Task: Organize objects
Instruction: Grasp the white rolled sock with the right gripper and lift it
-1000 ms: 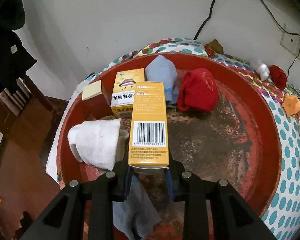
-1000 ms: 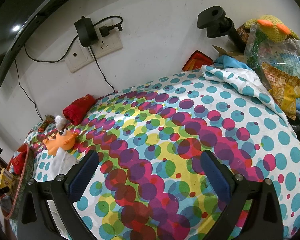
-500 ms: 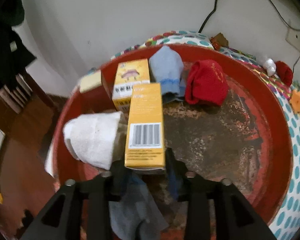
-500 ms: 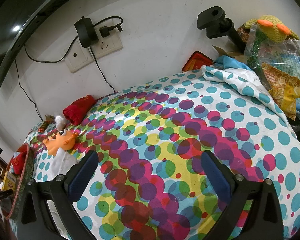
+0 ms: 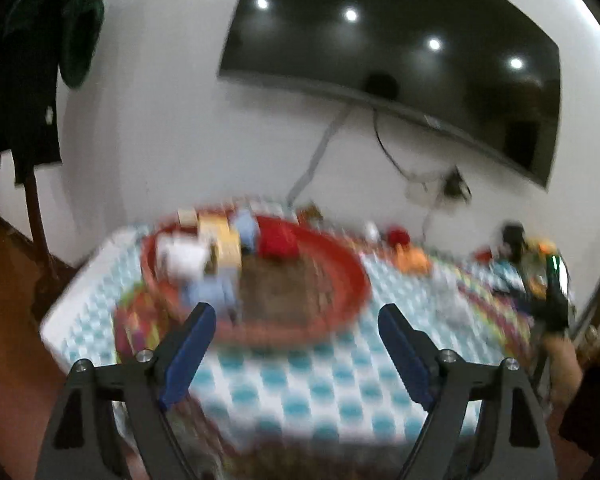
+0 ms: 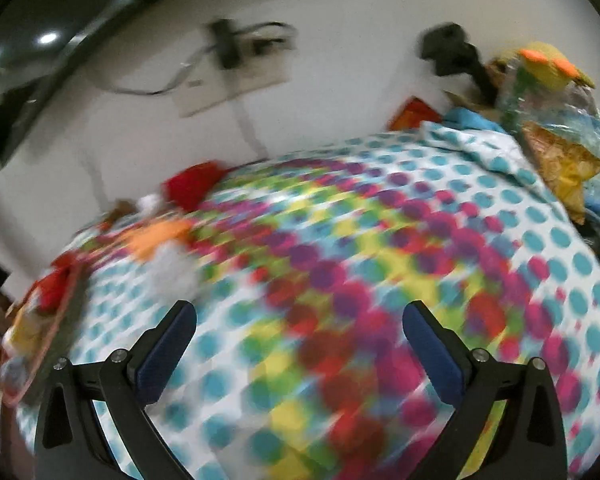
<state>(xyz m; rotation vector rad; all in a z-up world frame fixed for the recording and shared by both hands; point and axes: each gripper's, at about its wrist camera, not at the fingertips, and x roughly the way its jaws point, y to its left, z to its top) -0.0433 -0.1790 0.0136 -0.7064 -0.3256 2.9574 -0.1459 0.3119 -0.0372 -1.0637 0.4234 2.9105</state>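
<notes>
Both views are motion-blurred. In the left wrist view a round red tray (image 5: 340, 304) sits on the dotted tablecloth (image 5: 320, 380). In it lie yellow boxes (image 5: 224, 240), a white cloth (image 5: 182, 258), a blue sock (image 5: 246, 228) and a red cloth (image 5: 278, 242). My left gripper (image 5: 296, 320) is open and empty, pulled back from the tray. My right gripper (image 6: 300, 320) is open and empty above the tablecloth (image 6: 380, 260). An orange toy (image 6: 156, 236), a white item (image 6: 172, 268) and a red cloth (image 6: 192, 184) lie at its left.
A dark curved screen (image 5: 400, 48) hangs on the wall above cables and a socket (image 6: 236, 80). Bags and a yellow knitted toy (image 6: 548, 68) crowd the table's right end. The tray's edge shows at far left in the right wrist view (image 6: 60, 300).
My left gripper let go of the yellow box, opened, and pulled far back and up from the tray. The right gripper's view shifted slightly and blurred.
</notes>
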